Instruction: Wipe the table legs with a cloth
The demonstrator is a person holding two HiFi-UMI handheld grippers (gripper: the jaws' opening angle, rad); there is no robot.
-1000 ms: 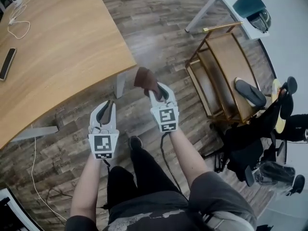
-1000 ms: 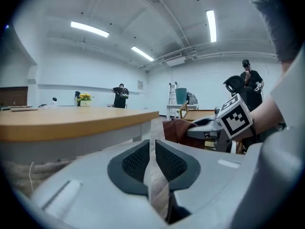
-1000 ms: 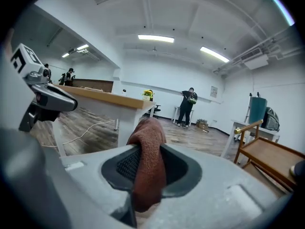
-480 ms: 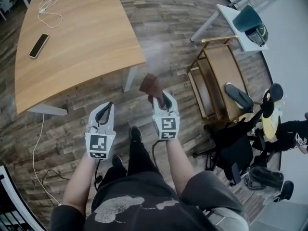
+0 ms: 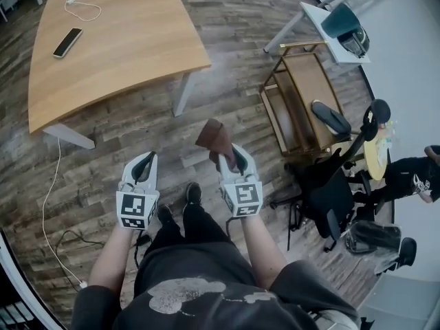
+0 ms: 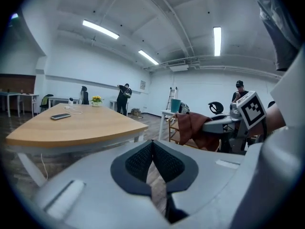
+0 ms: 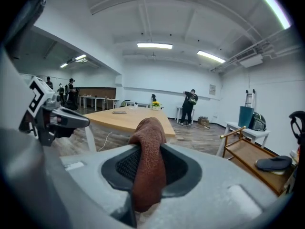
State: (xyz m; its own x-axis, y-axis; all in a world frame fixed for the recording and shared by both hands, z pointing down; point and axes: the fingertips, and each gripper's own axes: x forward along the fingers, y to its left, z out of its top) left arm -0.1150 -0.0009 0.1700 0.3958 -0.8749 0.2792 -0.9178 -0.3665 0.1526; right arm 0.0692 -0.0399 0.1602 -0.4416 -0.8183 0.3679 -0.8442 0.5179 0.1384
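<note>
A brown cloth (image 5: pixel 214 139) sticks out of my right gripper (image 5: pixel 229 158), which is shut on it; in the right gripper view the cloth (image 7: pixel 149 161) hangs between the dark pads. My left gripper (image 5: pixel 144 167) is shut with nothing in it, its pads (image 6: pixel 152 161) pressed together. Both grippers are held above the wood-plank floor, well short of the wooden table (image 5: pixel 117 40). The table's white leg (image 5: pixel 183 93) stands beyond the cloth, and a second white leg (image 5: pixel 67 135) is to the left. From the left gripper view I see the table (image 6: pixel 71 128) and the cloth (image 6: pixel 193 128).
A phone (image 5: pixel 68 42) and a white cable (image 5: pixel 84 5) lie on the table. A gold-framed trolley (image 5: pixel 302 102) with a dark shoe-like object (image 5: pixel 332 117) stands to the right, beside black office chairs (image 5: pixel 330 198). A cable (image 5: pixel 48 205) runs along the floor at left. People stand far back (image 7: pixel 189 106).
The person has stepped back from the table, so table and trolley sit farther up the head view. Both grippers stay shut, the right one still on the cloth.
</note>
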